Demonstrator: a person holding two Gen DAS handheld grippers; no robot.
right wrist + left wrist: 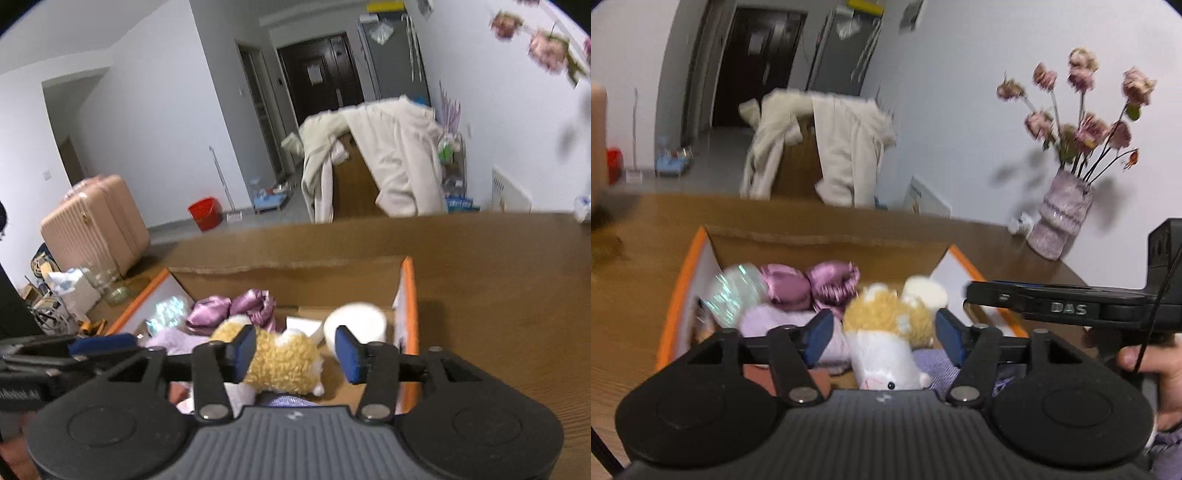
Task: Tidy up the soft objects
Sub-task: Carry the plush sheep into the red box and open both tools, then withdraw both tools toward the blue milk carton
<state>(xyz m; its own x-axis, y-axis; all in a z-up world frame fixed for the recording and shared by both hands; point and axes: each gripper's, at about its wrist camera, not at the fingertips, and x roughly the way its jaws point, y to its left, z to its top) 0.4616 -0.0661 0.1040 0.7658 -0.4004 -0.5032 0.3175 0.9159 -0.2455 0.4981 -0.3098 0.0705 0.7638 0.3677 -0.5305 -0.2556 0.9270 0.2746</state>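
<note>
left gripper (882, 338): jaws wide; plush toy sits in the gap, pads clear of it on both sides, so not gripped as far as I can see.
right gripper (295, 350): jaws at a middling spread; left pad touches or overlaps the toy's curly yellow part, right pad stands apart over bare cardboard. Not clamped.
plush toy (886, 332): in the near part of the box, white body with the face nearest the left camera, curly yellow top further in. Long axis runs near-to-far, roughly in line with the left gripper's pointing line.
which hand is nearer: judgement, the left; toy is centred between its pads. In the right wrist view it lies left of centre.
purple knit item (934, 363): under and just right of the toy, at the near edge.
lilac fluffy piece (764, 321): just left of the toy.
pink satin pieces (812, 288): further in, toward the far wall.
shiny clear bag (738, 291): far-left corner of the box interior.
cardboard box (831, 247): orange-edged, flaps open, on the wooden table (646, 258).
white round thing (356, 321): right side of the box, just beyond the right pad.
vase (1060, 218): far right on the table, well apart from the box.
next move: judgement, the toy looks already placed; both grippers can back out straight toward the near side.
</note>
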